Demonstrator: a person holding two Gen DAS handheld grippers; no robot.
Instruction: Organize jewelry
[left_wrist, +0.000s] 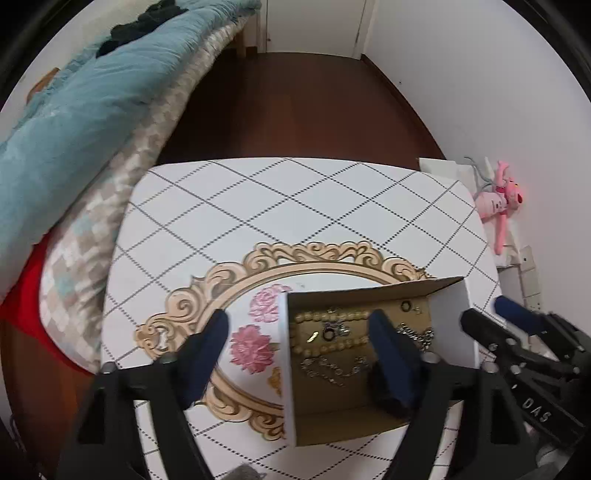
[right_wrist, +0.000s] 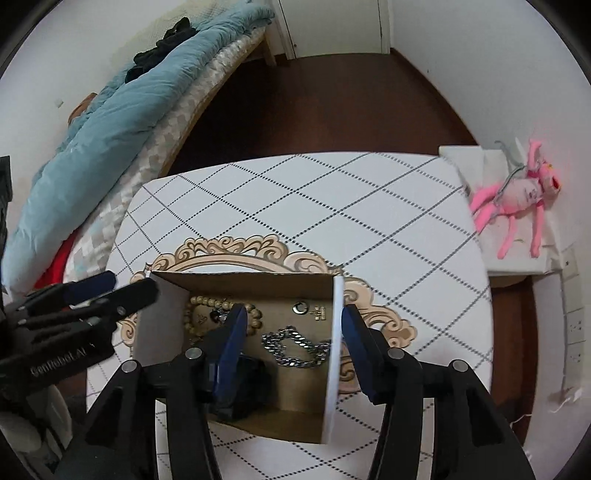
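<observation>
A cardboard box (left_wrist: 369, 417) with white outer walls and pink flowers stands on an ornate gold tray (left_wrist: 221, 280). Inside lie a pearl bead strand (left_wrist: 325, 317), rings and silver chains (left_wrist: 332, 365). My left gripper (left_wrist: 303, 350) is open and straddles the box's left wall, one finger inside. In the right wrist view the same box (right_wrist: 295, 424) holds a beaded strand (right_wrist: 207, 301), a chunky silver chain (right_wrist: 299, 349) and earrings (right_wrist: 301, 307). My right gripper (right_wrist: 291, 347) is open and straddles the box's right wall (right_wrist: 334, 354).
The tray sits on a white table with a dotted diamond pattern (left_wrist: 295, 206). A bed with a blue quilt (left_wrist: 74, 122) lies to the left. A pink plush toy (right_wrist: 517, 199) lies on a white stand at the right. Dark wooden floor lies beyond.
</observation>
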